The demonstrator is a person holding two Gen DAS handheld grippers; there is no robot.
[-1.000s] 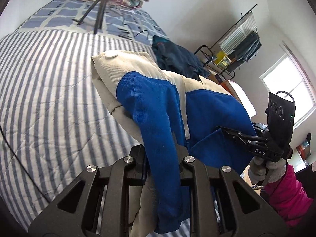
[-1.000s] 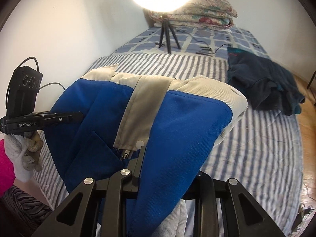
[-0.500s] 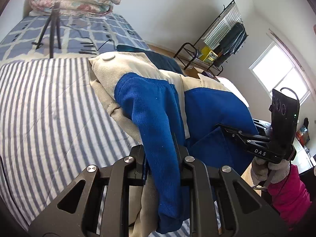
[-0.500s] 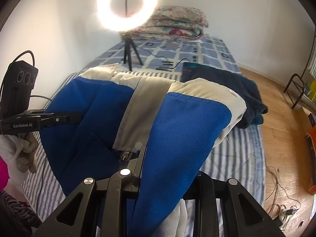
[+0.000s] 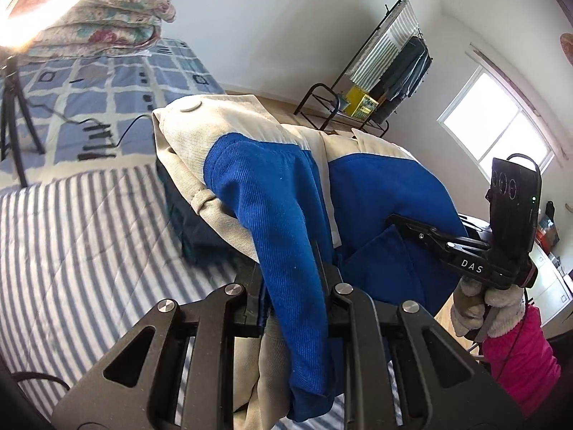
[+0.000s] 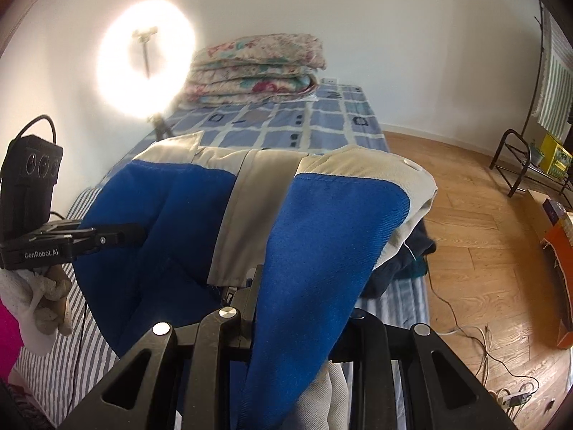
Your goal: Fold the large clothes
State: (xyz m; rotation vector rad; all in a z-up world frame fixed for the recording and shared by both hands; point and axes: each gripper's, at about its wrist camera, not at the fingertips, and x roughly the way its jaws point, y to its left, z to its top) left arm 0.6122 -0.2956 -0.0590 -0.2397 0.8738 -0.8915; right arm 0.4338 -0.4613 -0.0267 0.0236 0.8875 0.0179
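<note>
A blue and cream jacket hangs in the air above a bed, bunched into a thick, folded bundle and held from two sides. The cloth looks like heavy corduroy or twill: soft and floppy, with enough bulk that it slumps in rounded folds rather than lying flat. A cream panel with a pale snap button rides on top of the bundle; a blue sleeve drapes down toward the near edge of the bed.

The left gripper is clamped on the blue sleeve and the cream layers under it, its jaws nearly together with fabric packed between them. The right gripper likewise pinches a thick wad of the jacket, blue cloth spilling over its jaws. Each is carried by a gloved hand with a pink sleeve.

Judging by the sag, the garment is weighty but not slippery; holding through several layers near a seam or cuff seems the safest grip, since a single layer would likely pull loose.

Beneath the jacket, on the bed's striped cover, lies a dark navy garment. At the head of the bed sit folded floral quilts and a glaring ring light on a tripod. Beyond the bed's far side stands a clothes rack.
</note>
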